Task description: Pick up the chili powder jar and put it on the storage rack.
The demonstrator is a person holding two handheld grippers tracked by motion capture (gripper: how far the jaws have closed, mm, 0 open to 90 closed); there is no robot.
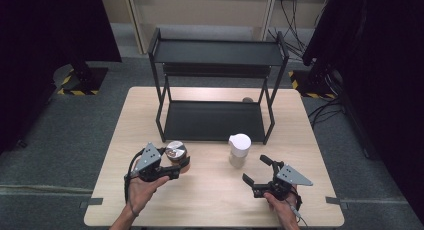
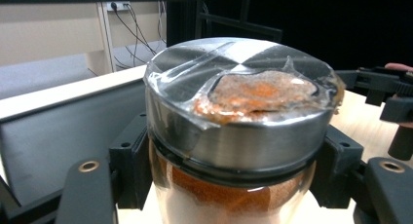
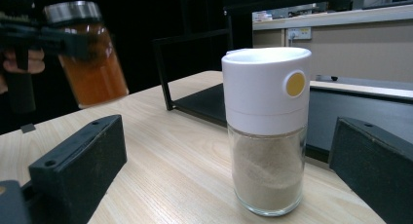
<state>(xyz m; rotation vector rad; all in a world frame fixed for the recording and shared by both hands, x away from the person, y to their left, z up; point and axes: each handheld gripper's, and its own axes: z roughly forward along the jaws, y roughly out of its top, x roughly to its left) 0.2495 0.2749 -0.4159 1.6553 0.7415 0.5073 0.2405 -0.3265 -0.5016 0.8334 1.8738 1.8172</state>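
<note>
Left gripper clamps round glass jar; right gripper gapes beside cylindrical shaker

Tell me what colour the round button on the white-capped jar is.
Yellow-orange, on the white cap of the jar; the right gripper view shows it best.

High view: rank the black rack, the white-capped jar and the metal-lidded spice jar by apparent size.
1. Black rack, largest by far.
2-3. White-capped jar and metal-lidded spice jar look alike; the spice jar is lifted in the left gripper, so no ranking.

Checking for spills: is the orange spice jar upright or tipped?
Tipped slightly: in the right gripper view the orange jar leans, lifted off the table in the left gripper.
</note>
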